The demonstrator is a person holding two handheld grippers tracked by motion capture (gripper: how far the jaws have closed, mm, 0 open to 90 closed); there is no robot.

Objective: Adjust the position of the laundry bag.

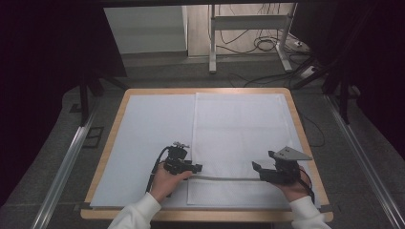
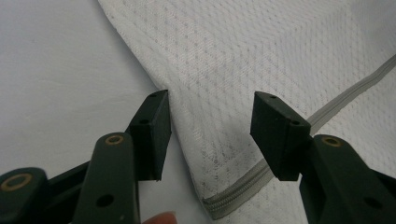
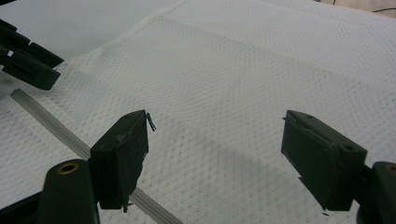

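A white mesh cloth point(image 1: 239, 129) lies flat on the right half of the table, with a grey hem strip point(image 1: 224, 179) running across its near part. My left gripper point(image 1: 197, 167) stands open at the cloth's left edge, low over the strip's left end. In the left gripper view the jaws point(image 2: 211, 100) straddle the cloth's edge point(image 2: 261, 46), and the hem strip point(image 2: 345, 93) runs beneath the right jaw. My right gripper point(image 1: 255, 167) is open at the strip's right end. In the right gripper view it point(image 3: 215, 119) hovers over the mesh point(image 3: 243, 56), the strip point(image 3: 42, 114) passing under its left jaw.
A white sheet point(image 1: 153, 124) covers the wooden table point(image 1: 107, 152). Metal rails point(image 1: 67, 162) run along the floor on both sides. Beyond the far edge stand a desk frame point(image 1: 212, 43) and loose cables point(image 1: 265, 45).
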